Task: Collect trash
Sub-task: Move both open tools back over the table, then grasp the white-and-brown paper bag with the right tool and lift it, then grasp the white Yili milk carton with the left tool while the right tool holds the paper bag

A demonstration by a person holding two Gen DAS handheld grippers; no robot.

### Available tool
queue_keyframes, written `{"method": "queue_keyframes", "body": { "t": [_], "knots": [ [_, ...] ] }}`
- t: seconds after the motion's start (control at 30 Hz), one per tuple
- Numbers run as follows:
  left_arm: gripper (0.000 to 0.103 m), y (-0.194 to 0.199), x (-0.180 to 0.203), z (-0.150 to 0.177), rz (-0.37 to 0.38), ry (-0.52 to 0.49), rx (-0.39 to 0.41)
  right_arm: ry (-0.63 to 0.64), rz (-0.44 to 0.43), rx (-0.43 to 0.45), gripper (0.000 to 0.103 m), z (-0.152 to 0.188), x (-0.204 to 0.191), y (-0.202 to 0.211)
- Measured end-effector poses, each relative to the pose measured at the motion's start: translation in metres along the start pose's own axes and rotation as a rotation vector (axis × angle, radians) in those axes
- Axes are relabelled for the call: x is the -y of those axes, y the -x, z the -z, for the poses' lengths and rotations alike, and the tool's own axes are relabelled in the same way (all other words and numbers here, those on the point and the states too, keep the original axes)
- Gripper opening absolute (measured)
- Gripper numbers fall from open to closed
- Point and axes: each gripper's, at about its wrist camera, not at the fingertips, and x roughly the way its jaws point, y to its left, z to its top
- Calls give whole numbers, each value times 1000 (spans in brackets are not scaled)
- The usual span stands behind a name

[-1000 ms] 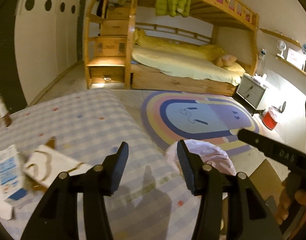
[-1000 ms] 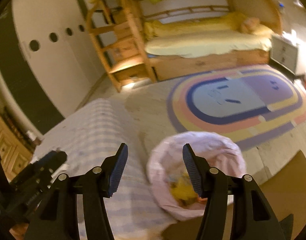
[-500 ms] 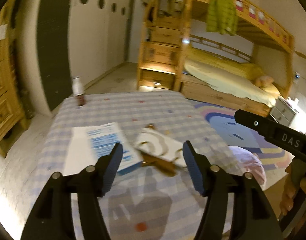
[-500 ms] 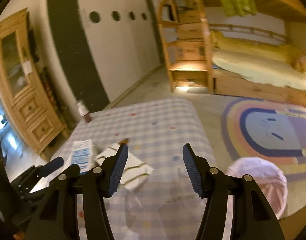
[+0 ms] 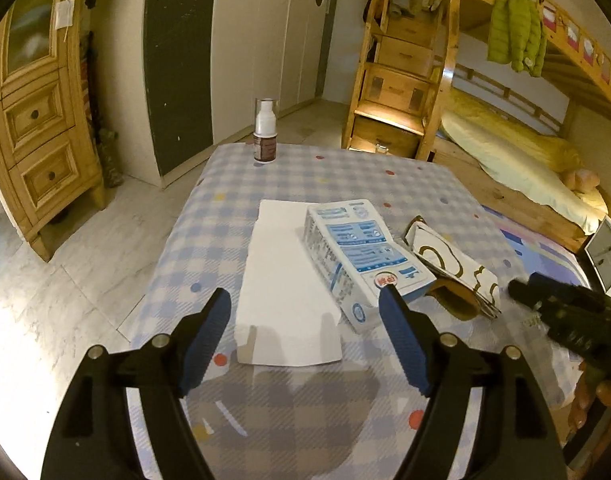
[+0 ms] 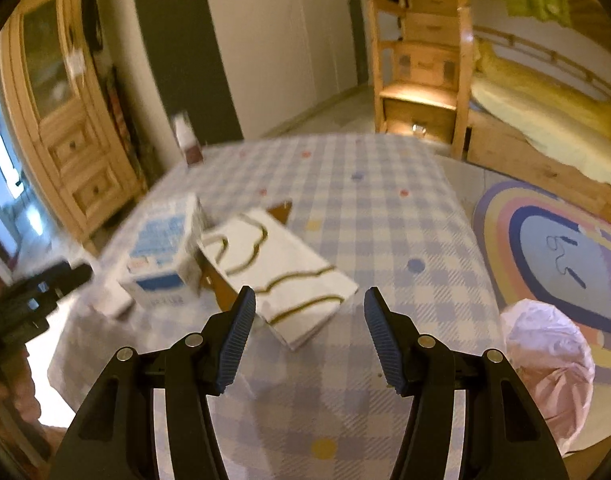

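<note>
On the checked tablecloth (image 5: 345,176) lie a flat white paper sheet (image 5: 281,280), a blue-and-white carton (image 5: 361,256) on its side and a flattened white bag with brown loops (image 5: 453,264). My left gripper (image 5: 305,332) is open and empty, just above the near end of the paper. In the right wrist view the carton (image 6: 165,248) and the bag (image 6: 273,268) lie ahead. My right gripper (image 6: 309,332) is open and empty, over the bag's near corner. A bin lined with a pink bag (image 6: 545,364) stands on the floor to the right of the table.
A small brown bottle with a white cap (image 5: 265,136) stands at the table's far edge. A wooden cabinet (image 5: 37,120) stands to the left, a bunk bed (image 5: 505,120) with stair drawers to the right. A rainbow rug (image 6: 553,248) covers the floor beyond the bin.
Both grippers have swung left from the bin and rug to the table. The paper, carton and bag now lie right in front of them. Both stay open.
</note>
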Motion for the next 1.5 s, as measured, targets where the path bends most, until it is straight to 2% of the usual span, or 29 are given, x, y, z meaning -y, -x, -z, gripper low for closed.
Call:
{"method": "queue_keyframes", "body": {
  "t": [0.17, 0.53, 0.67, 0.7, 0.77, 0.8, 0.87, 0.97, 1.1, 1.23, 1.33, 1.5],
  "knots": [
    [74, -6, 7, 0, 7, -10, -6, 122, 69, -27, 56, 7, -17, -10],
    [74, -11, 10, -3, 21, 25, -17, 236, 106, -83, 56, 13, -35, -27],
    [74, -10, 10, -3, 22, 33, -19, 312, 135, -67, 54, 11, -49, -36],
    [74, -10, 10, -3, 22, 33, -19, 323, 138, -62, 52, 11, -49, -37],
    [74, -10, 10, -2, 21, 32, -21, 340, 127, -57, 39, 12, -52, -38],
    [74, -10, 10, -2, 21, 33, -22, 346, 117, -57, 35, 12, -53, -38],
    [74, -9, 11, -1, 26, 34, -24, 354, 111, -59, 16, 11, -54, -39],
    [74, -9, 12, 1, 29, 26, -23, 327, 98, -37, 3, 8, -54, -32],
    [80, -8, 17, 4, 32, 13, -21, 164, 11, 83, 2, -3, -36, 1],
    [89, -11, 27, 6, 19, -6, -29, -26, -102, 142, 2, -6, -7, 23],
    [91, -16, 38, 8, 5, -26, -38, -109, -147, 136, 2, -7, 6, 24],
    [91, -24, 58, 5, -26, -69, -21, -152, -144, 108, 2, -9, 12, 19]
  ]
}}
